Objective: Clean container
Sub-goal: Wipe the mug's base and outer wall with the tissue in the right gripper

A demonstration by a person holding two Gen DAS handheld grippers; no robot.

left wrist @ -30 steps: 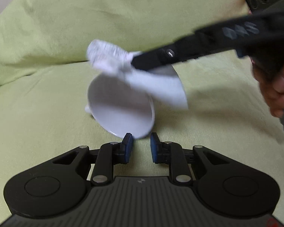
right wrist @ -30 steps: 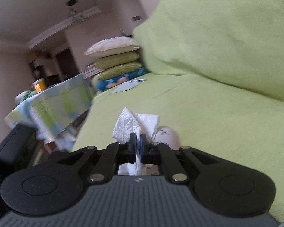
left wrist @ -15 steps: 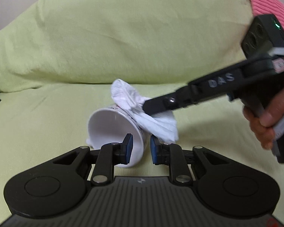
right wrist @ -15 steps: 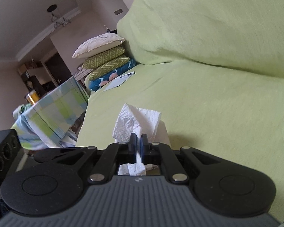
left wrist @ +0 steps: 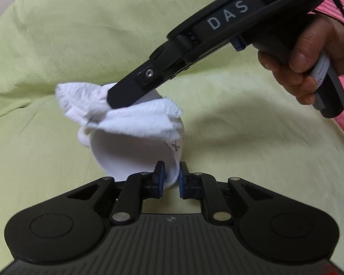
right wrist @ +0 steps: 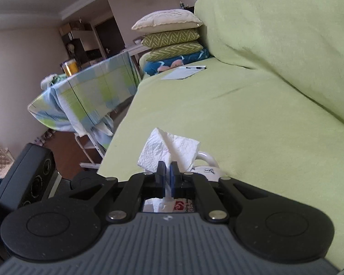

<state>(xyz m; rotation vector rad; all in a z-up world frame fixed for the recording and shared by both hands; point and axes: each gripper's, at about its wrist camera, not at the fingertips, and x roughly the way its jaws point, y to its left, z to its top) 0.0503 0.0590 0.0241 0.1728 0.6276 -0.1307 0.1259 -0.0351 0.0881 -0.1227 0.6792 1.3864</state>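
The white cup (left wrist: 135, 153) is held on its side over the green sofa cover (left wrist: 240, 137), its near rim pinched between the pads of the left gripper (left wrist: 171, 176). A white paper towel (left wrist: 126, 114) is clamped tight in the right gripper (right wrist: 167, 168) and is now draped over the cup's upper rim, lower and nearer than half a second ago. The hand (left wrist: 309, 52) is seen closer at the right.

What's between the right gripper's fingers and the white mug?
A crumpled white paper towel, pinched by the right gripper and draped over the white ceramic mug held at its rim by the left gripper; clearest in the left wrist view.
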